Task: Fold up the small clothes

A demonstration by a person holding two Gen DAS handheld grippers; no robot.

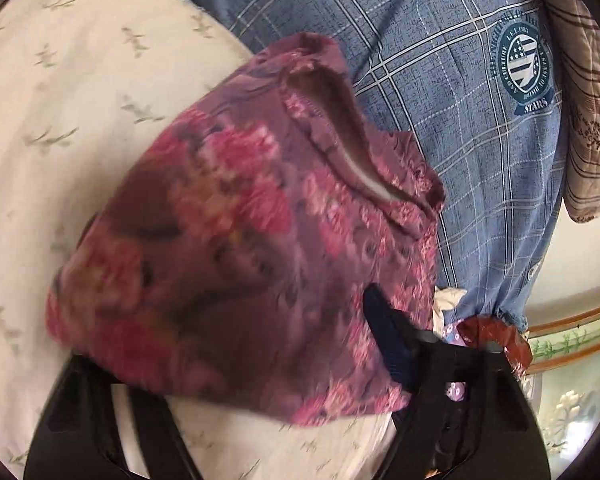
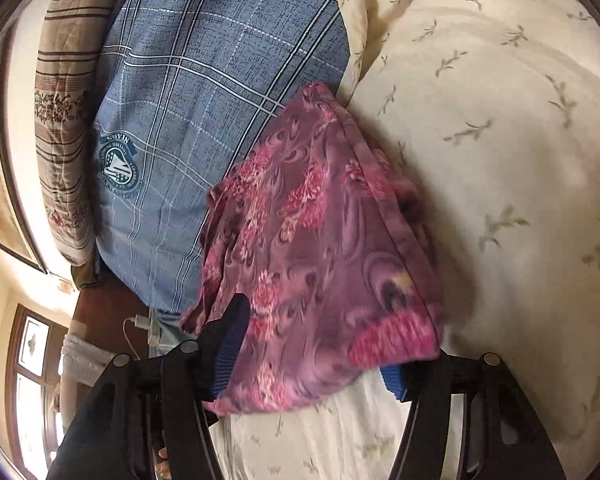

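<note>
A small purple garment with pink flowers (image 1: 240, 224) lies on the cream sheet (image 1: 60, 100); it also shows in the right wrist view (image 2: 320, 248). My left gripper (image 1: 236, 352) is wide open around the garment's near edge; its right finger (image 1: 388, 336) shows beside the cloth, and the left one is hidden under the cloth. My right gripper (image 2: 316, 352) is open too, with the garment's near edge draped between its blue-padded fingers (image 2: 230, 340). The cloth is blurred by motion in both views.
A blue plaid pillow with a round badge (image 1: 440, 80) lies just behind the garment, also in the right wrist view (image 2: 204, 80). A brown striped quilt (image 1: 584, 100) lies beyond it. A small floral cloth (image 1: 456, 332) sits by the left gripper's right finger.
</note>
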